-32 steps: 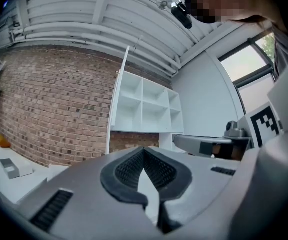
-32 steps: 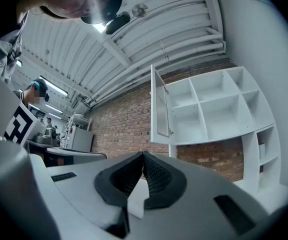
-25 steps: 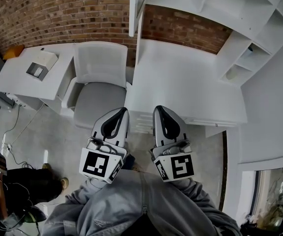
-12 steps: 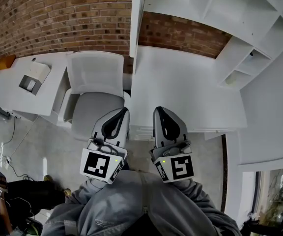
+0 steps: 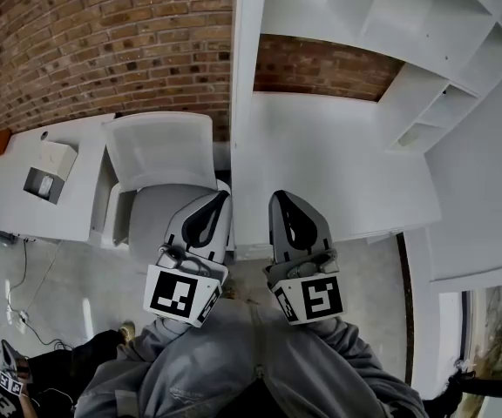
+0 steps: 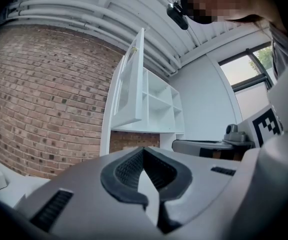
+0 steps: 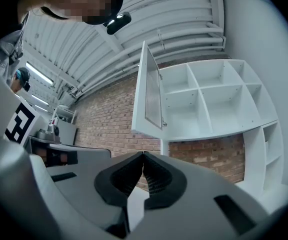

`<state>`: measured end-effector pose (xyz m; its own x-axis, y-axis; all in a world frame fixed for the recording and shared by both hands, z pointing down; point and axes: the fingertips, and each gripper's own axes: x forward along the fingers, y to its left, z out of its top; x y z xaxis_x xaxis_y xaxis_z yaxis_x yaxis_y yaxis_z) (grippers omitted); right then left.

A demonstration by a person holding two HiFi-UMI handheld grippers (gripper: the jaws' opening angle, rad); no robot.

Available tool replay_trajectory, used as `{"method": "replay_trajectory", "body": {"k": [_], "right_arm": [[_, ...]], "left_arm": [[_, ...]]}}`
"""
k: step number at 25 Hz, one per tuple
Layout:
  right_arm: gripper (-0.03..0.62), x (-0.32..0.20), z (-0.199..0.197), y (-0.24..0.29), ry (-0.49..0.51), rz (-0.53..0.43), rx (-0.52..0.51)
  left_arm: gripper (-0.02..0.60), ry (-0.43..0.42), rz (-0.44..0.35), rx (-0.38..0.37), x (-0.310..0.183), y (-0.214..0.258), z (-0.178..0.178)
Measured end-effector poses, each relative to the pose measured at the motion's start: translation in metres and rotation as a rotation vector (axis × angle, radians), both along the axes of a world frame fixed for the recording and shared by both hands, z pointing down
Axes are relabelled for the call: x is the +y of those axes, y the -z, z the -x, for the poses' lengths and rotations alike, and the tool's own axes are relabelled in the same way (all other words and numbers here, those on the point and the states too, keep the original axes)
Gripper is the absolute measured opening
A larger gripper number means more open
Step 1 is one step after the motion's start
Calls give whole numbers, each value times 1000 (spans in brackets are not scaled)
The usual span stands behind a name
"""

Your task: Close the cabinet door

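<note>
The cabinet door [image 7: 146,94] stands open, tall and upright, over the left edge of the tabletop [image 5: 338,164]. It is up ahead of both tongs. The left tongs [image 5: 220,197] and right tongs [image 5: 279,195] are closed and hold nothing; the left looks nearer its outside

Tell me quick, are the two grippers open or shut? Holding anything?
Left gripper: shut, jaws together, nothing between them.
Right gripper: shut, jaws together, nothing between them.
</note>
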<state>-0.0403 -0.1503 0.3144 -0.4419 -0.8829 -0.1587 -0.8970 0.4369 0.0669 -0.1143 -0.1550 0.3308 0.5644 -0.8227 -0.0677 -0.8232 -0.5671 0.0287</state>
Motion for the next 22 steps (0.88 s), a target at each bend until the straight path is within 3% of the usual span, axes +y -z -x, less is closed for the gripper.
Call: {"method": "replay_trajectory", "body": {"k": [9,22], "right_arm": [[26,-19,-4,-5,-51,23,3],[26,-40,1,16,23,-12,11]], "left_arm": [[3,-49,8,1,-22,-1,-5],[3,25,-33,16,-40,22,-3]]}}
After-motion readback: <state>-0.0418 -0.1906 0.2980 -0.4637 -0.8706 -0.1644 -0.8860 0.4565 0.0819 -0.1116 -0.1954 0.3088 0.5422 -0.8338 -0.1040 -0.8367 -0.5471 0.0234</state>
